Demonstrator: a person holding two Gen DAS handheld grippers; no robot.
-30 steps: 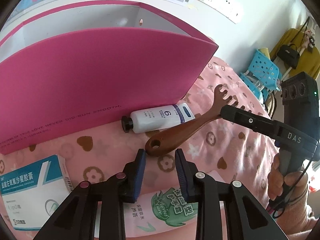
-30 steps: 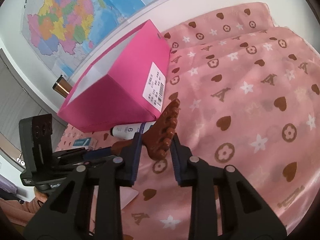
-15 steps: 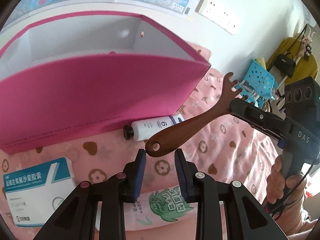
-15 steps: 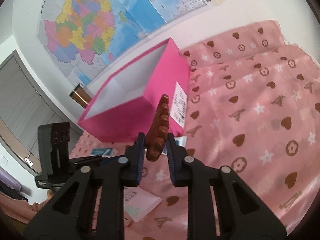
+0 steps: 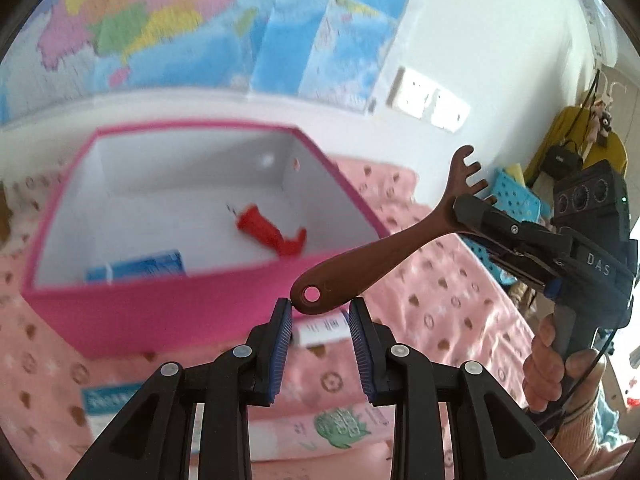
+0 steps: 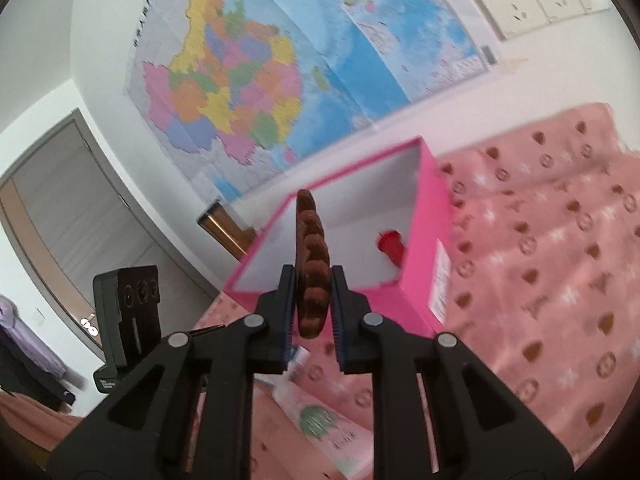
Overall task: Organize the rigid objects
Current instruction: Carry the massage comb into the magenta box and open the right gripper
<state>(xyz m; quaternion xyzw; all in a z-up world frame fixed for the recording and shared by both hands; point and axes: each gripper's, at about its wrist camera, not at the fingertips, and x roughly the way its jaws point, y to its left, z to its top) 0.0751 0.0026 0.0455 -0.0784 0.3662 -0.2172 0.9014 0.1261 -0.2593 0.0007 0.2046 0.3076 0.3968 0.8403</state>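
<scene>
Nearest, my left gripper point(image 5: 320, 320) hangs with its blue-padded jaws parted and nothing between them, the holed handle end of the brown wooden scratcher point(image 5: 376, 264) just above its tips. Up right of that, my right gripper point(image 6: 313, 300) is clamped on the scratcher's pronged head, carrying it tilted in the air over the near right corner of the pink box point(image 5: 160, 316). Farther in, on the box's white floor, lie a red object point(image 5: 272, 234) and a blue carton point(image 5: 140, 266), both blurred; a wall map point(image 6: 248, 80) hangs behind.
</scene>
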